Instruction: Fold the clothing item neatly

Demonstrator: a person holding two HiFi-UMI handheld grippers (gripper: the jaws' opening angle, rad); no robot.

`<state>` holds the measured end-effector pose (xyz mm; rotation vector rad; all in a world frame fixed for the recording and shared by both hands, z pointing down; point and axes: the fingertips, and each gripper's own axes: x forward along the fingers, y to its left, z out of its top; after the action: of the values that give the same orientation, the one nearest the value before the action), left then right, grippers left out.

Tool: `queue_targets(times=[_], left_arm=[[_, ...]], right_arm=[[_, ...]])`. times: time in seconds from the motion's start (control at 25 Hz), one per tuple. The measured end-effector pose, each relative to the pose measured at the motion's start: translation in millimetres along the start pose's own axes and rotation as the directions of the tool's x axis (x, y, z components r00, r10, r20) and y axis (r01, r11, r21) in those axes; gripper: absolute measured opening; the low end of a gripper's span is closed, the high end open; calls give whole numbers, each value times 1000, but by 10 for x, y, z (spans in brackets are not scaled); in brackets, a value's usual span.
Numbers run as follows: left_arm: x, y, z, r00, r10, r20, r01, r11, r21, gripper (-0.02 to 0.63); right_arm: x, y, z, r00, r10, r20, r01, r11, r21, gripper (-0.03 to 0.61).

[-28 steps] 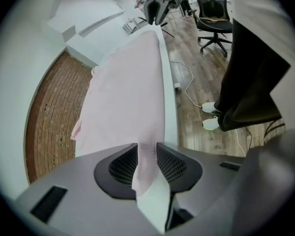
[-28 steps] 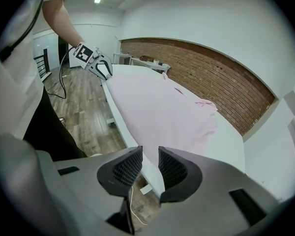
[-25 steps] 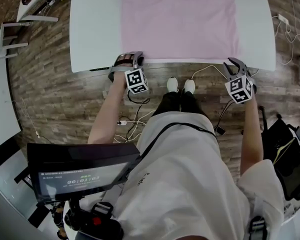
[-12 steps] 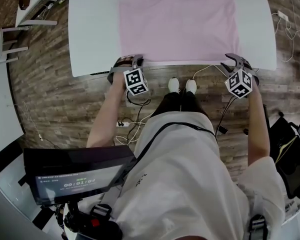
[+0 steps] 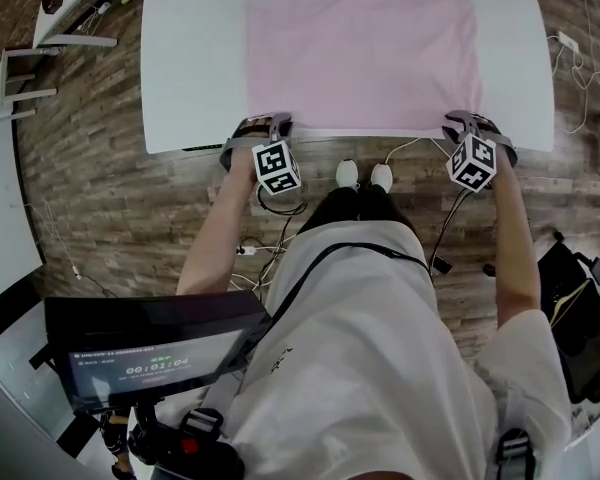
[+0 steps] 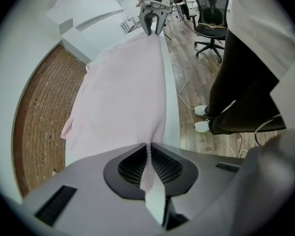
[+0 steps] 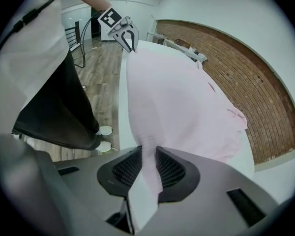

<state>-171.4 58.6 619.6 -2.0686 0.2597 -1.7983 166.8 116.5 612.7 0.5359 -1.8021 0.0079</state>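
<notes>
Both corners are taken now! The pink garment (image 5: 360, 58) lies spread flat on the white table (image 5: 190, 68), its near hem running along the table's near edge. The right gripper (image 5: 468, 123) has just been closing its jaws on the right end of that hem. In the right gripper view a band of pink cloth runs straight down between the two pads, pinched in a narrow gap. Over on the other side the left gripper (image 5: 264, 124) sits at the left end of the hem, jaws nearly together, with a thin pleat of the same fabric clamped between them. That matters for the task, since with both near corners gripped the hem looks ready to be lifted and carried across the garment towards the collar for a first fold, though no fold is in yet and the cloth lies in a single layer. Compare a second ago: the right gripper was hanging off the table edge over the wooden floor (image 5: 110, 198), jaws spread and clear of the cloth, and now it has come in onto the corner. The left gripper has barely shifted from its spot at the hem, and the garment itself lies just as it did.
</notes>
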Motion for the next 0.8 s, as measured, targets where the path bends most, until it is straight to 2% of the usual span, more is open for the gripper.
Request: queue_targets(times=[0.12, 0.48, 0.68, 0.8], left_arm=[[23, -24, 12, 1000, -5, 6, 5, 1000, -11, 32], [-145, -69, -23, 998, 3, 56, 1, 997, -71, 29], [-522, -165, -101, 996, 9, 90, -1, 996, -90, 29], [-715, -242, -35, 994, 15, 104, -7, 996, -86, 28]], right_arm=[[8, -11, -12, 1000, -19, 1, 19, 1000, 15, 44], [-239, 62, 52, 997, -82, 13, 81, 992, 96, 38], [-506, 240, 181, 994, -108, 15, 105, 986, 131, 38], [-630, 328, 122, 992, -124, 17, 120, 982, 145, 38]])
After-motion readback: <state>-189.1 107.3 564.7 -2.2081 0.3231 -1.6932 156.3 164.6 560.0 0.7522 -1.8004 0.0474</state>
